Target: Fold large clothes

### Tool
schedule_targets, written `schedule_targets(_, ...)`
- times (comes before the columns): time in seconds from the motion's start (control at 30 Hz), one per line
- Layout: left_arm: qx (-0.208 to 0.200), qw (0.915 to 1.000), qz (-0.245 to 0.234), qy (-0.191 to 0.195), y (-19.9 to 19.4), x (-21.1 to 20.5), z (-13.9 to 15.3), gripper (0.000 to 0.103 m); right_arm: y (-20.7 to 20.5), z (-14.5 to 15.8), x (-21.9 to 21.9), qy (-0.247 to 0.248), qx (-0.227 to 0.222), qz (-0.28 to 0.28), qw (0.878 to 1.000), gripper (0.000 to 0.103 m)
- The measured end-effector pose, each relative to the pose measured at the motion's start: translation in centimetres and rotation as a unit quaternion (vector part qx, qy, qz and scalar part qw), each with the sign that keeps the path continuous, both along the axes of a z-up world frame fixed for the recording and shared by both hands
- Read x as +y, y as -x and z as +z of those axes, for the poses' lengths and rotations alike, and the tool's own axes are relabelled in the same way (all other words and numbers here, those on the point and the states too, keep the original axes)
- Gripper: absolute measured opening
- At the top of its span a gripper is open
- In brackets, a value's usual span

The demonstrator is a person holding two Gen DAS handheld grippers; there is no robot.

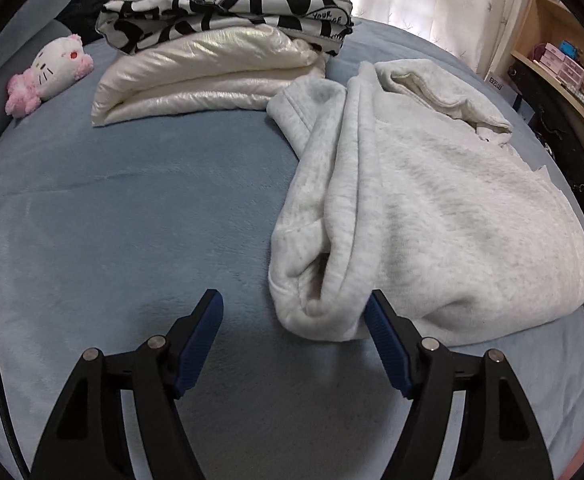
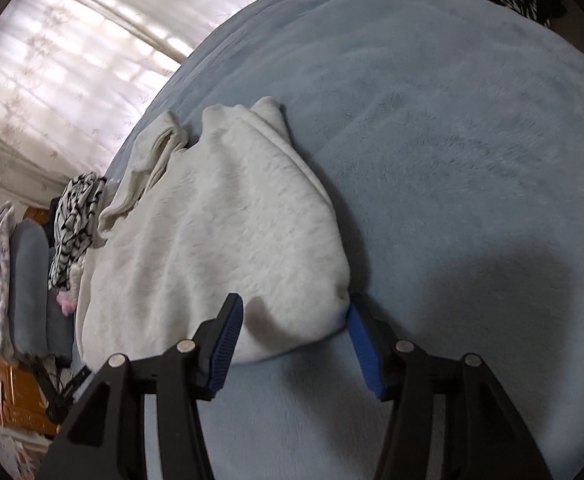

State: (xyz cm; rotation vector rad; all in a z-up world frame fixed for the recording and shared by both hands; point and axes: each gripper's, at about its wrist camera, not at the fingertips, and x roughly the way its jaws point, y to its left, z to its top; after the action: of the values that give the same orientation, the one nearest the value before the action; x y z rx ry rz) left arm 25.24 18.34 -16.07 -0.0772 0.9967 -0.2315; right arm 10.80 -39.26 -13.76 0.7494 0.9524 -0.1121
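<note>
Grey hoodie: a soft, pale grey hoodie (image 1: 432, 208) lies on the blue bed (image 1: 132, 220). Its arms look tucked in already, and it is a long shape now.
Where it is: in the left wrist view it lies right of the middle of the bed, with its bottom end at the near edge, close to both tongs. Its hood end points to the far edge by the curtain (image 2: 72, 80).
Left tongs: the left tongs (image 1: 294, 344) are open. One near corner of the hoodie sits between the blue pads, but they do not squeeze it.
Right tongs: the right tongs (image 2: 294, 340) are open too. The other near corner bulges between the pads, and one pad is right beside the cloth.
Step now: I think it is time to grab both near corners and fold the bottom up to the hood.
How to do it well: push each pad low so it catches all the layers, not just the top one. Close both tongs at the same time. Lift a little, keep the edge straight, and lay it flat.
Watch out: thick cloth can slip or bunch up.
Other things: a folded pile (image 1: 220, 52) and a pink and white plush cat (image 1: 52, 72) sit well apart near the far left corner.
</note>
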Motion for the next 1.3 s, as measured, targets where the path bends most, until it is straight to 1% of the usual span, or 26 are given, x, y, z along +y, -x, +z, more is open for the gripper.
schedule_targets(0.03, -0.002, 1.0000, 0.002, -0.005, -0.1, -0.2, -0.1, 0.069, -0.1, -0.2, 0.0, 0.001, 0.000, -0.005, 1.000, 0.050)
schedule_targets(0.07, -0.002, 0.9999, 0.001, -0.012, -0.1, -0.6, -0.2, 0.062, -0.1, -0.3, 0.1, 0.006, 0.001, -0.006, 1.000, 0.035)
schedule_targets(0.1, -0.002, 1.0000, -0.007, -0.006, -0.2, -0.8, -0.3, 0.030, -0.1, -0.1, 0.1, 0.021, 0.003, -0.007, 1.000, 0.028)
schedule_targets(0.13, 0.010, 0.9999, -0.006, -0.005, -0.4, -1.1, -0.3, 0.023, -0.1, 0.1, 0.1, 0.029, 0.002, 0.000, 1.000, 0.025)
schedule_targets(0.17, 0.010, 0.9999, 0.004, -0.010, -0.5, -1.2, 0.0, 0.019, -0.1, 0.7, 0.2, 0.050, 0.000, 0.005, 0.999, 0.021)
schedule_targets(0.2, 0.004, 0.9998, 0.009, -0.017, -0.5, -1.2, 0.6, 0.015, -0.3, 1.7, 0.7, 0.084, -0.002, 0.015, 0.996, 0.017)
schedule_targets(0.23, -0.002, 0.9997, 0.015, -0.021, -0.5, -1.2, 1.4, 0.014, -0.4, 2.9, 1.2, 0.125, -0.009, 0.024, 0.992, 0.017)
schedule_targets(0.27, -0.005, 0.9997, 0.018, -0.017, -0.5, -1.0, 2.1, 0.014, -0.8, 4.8, 1.8, 0.176, -0.022, 0.035, 0.983, 0.016)
schedule_targets(0.37, -0.009, 0.9998, 0.015, -0.006, -0.2, -0.1, 4.3, 0.013, -2.3, 8.9, 2.5, 0.236, -0.055, 0.060, 0.968, 0.016)
schedule_targets(0.43, -0.005, 0.9999, 0.012, -0.002, 0.3, 0.3, 4.8, 0.013, -3.3, 10.3, 2.8, 0.257, -0.059, 0.073, 0.962, 0.016)
schedule_targets(0.47, 0.002, 0.9999, 0.010, -0.003, 0.5, 0.5, 4.8, 0.013, -4.0, 10.5, 2.8, 0.265, -0.049, 0.076, 0.960, 0.016)
schedule_targets(0.5, 0.008, 0.9999, 0.008, -0.005, 0.7, 0.6, 4.5, 0.013, -4.4, 10.1, 2.5, 0.266, -0.036, 0.077, 0.960, 0.016)
schedule_targets(0.6, 0.037, 0.9992, 0.012, 0.012, 1.2, 1.5, 2.5, 0.013, -4.8, 6.8, 1.6, 0.259, 0.021, 0.084, 0.962, 0.016)
schedule_targets(0.63, 0.049, 0.9985, 0.015, 0.020, 1.5, 1.8, 1.7, 0.013, -4.7, 4.8, 1.5, 0.258, 0.045, 0.092, 0.961, 0.016)
schedule_targets(0.7, 0.065, 0.9972, 0.018, 0.033, 1.6, 2.3, 0.2, 0.013, -4.3, 2.0, 1.3, 0.244, 0.072, 0.093, 0.963, 0.016)
schedule_targets(0.73, 0.066, 0.9969, 0.018, 0.037, 1.7, 2.4, -0.1, 0.014, -3.8, 1.1, 1.1, 0.233, 0.076, 0.091, 0.965, 0.017)
schedule_targets(0.77, 0.066, 0.9968, 0.018, 0.042, 1.7, 2.6, -0.3, 0.014, -3.3, 1.1, 0.8, 0.223, 0.063, 0.084, 0.969, 0.018)
schedule_targets(0.87, 0.061, 0.9971, 0.003, 0.046, 1.6, 2.5, 0.7, 0.026, -2.4, 2.5, -0.1, 0.189, 0.046, 0.071, 0.978, 0.027)
schedule_targets(0.9, 0.057, 0.9978, 0.003, 0.034, 1.7, 2.5, 1.2, 0.036, -2.3, 3.2, -0.1, 0.193, 0.045, 0.073, 0.977, 0.032)
schedule_targets(0.93, 0.046, 0.9988, 0.004, 0.014, 2.0, 2.4, 1.9, 0.045, -2.1, 4.1, 0.0, 0.209, 0.047, 0.072, 0.974, 0.033)
schedule_targets(1.0, 0.023, 0.9996, 0.007, -0.015, 2.4, 2.2, 3.5, 0.054, -1.7, 6.1, 0.5, 0.248, 0.038, 0.066, 0.966, 0.033)
schedule_targets(1.07, -0.013, 0.9994, 0.006, -0.030, 2.7, 1.7, 5.3, 0.054, -1.2, 8.2, 1.3, 0.275, 0.006, 0.061, 0.960, 0.033)
schedule_targets(1.13, -0.044, 0.9985, -0.009, -0.031, 2.8, 0.5, 6.9, 0.054, -1.4, 10.0, 2.3, 0.278, -0.031, 0.068, 0.958, 0.033)
schedule_targets(1.17, -0.058, 0.9977, -0.020, -0.029, 2.4, -0.4, 7.7, 0.050, -2.0, 10.6, 3.1, 0.275, -0.044, 0.078, 0.957, 0.033)
schedule_targets(1.23, -0.076, 0.9957, -0.046, -0.026, 1.4, -2.8, 8.7, 0.019, -3.8, 10.7, 4.7, 0.260, -0.055, 0.102, 0.959, 0.032)
schedule_targets(1.3, -0.081, 0.9946, -0.059, -0.028, 0.0, -5.2, 8.7, 0.014, -6.2, 10.1, 6.8, 0.243, -0.060, 0.133, 0.959, 0.032)
